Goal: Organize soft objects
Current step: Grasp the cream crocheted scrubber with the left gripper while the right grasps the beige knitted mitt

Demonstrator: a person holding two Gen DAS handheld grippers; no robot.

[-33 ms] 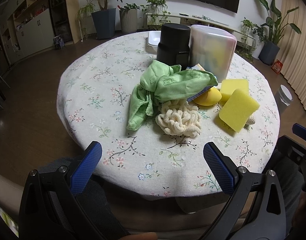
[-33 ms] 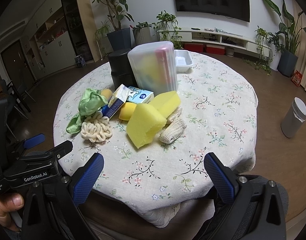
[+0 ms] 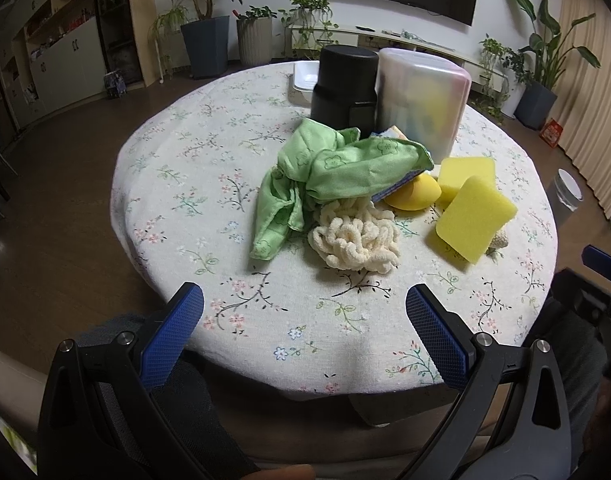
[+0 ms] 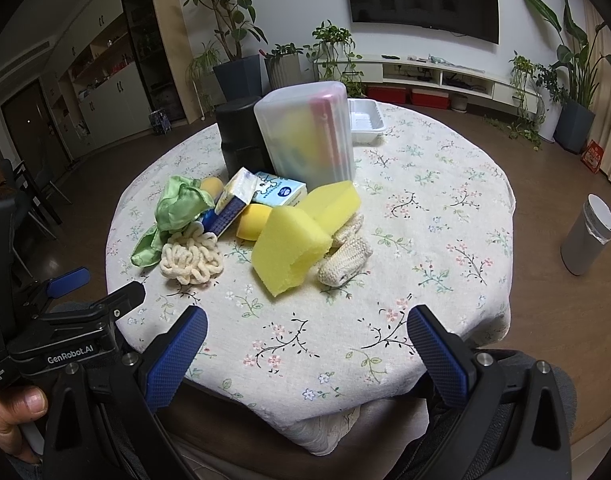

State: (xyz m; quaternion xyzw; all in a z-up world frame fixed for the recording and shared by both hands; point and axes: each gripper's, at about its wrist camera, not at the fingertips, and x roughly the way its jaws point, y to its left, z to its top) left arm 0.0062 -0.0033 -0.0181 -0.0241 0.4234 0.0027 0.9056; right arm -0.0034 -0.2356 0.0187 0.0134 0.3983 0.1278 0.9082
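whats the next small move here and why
Probably ease the right hand-held gripper forward toward the near yellow sponge. Both hand-held grippers are open and empty, short of the pile, and that sponge leans at the pile's front, uncovered, unlike the packet under the green cloth.

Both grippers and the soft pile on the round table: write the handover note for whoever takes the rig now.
Left gripper: open, empty, at the near table edge.
Right gripper: open, empty, also short of the pile.
Loose mid-table: green cloth, cream chenille piece, yellow sponges, knitted pieces, tissue packs.
Frosted bin and black container stand behind them.
Done: nothing picked up yet.
Left: sort all the loose pieces.
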